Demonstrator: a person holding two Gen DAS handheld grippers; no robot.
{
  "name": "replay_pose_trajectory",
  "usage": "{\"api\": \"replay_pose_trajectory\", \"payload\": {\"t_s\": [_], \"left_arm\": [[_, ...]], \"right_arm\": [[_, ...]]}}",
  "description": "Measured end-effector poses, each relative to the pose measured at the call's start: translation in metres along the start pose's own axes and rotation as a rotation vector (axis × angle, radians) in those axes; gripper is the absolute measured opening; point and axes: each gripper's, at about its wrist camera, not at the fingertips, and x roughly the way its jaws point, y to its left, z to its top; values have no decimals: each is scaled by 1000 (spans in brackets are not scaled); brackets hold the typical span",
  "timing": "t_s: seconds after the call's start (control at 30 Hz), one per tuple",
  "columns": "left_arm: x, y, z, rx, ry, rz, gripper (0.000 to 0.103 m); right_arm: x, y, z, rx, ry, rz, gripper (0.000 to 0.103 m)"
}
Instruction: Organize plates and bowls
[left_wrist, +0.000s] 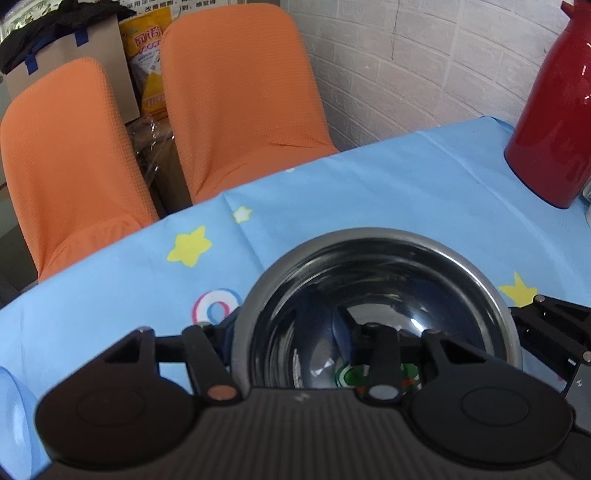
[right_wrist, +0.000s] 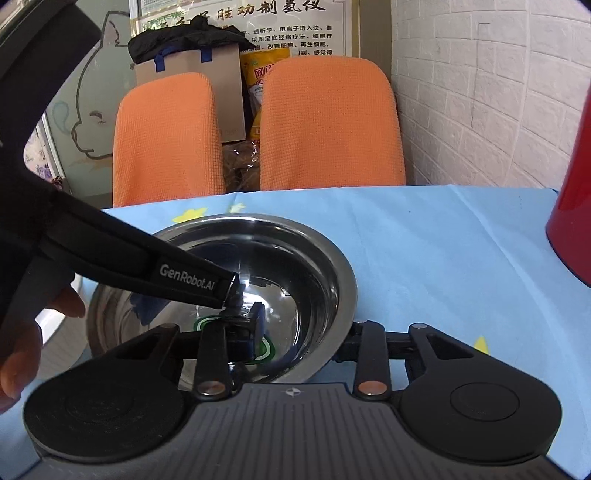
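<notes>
Both grippers are built of matte black plastic with ribbed grey bodies and round pivot discs. Copper and silver pins cap the linkages. "GenRobot.AI" is printed in white on the left gripper (right_wrist: 236, 317), with bare fingers (right_wrist: 22, 354) seen at 9 o'clock.
</notes>
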Motion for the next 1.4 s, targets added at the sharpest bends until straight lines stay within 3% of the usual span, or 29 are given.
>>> {"api": "replay_pose_trajectory", "payload": {"t_s": [0.23,0.4,0.63,0.8,1.03,1.17,1.23,1.27,1.37,1.4], "left_arm": [[-72,-16,-32,-6,-54,-42,40],[-125,-20,-91,10,-49,-14,40],[-168,-17,-181,16,-14,17,41],[-178,-13,-220,-13,-3,7,41],[-163,-6,-236,-98,24,-29,42],[-164,-12,-243,-70,-13,3,44],[-164,-12,-243,-66,-14,9,59],[-165,-11,-242,-72,-20,10,78],[-177,-2,-239,-89,-71,1,82],[-182,1,-238,-92,-87,-1,83]], "right_arm": [[-74,14,-19,-4,-70,-12,62],[-132,42,-56,-21,-81,31,73],[-183,76,-114,9,-42,100,75],[-205,92,-147,-1,-21,109,77],[-203,96,-162,-19,7,97,77],[-200,94,-174,-8,30,123,81],[-201,96,-178,-17,25,128,84],[-201,95,-177,-17,27,134,88],[-206,86,-177,28,38,190,103],[-209,83,-176,40,36,190,103]]}}
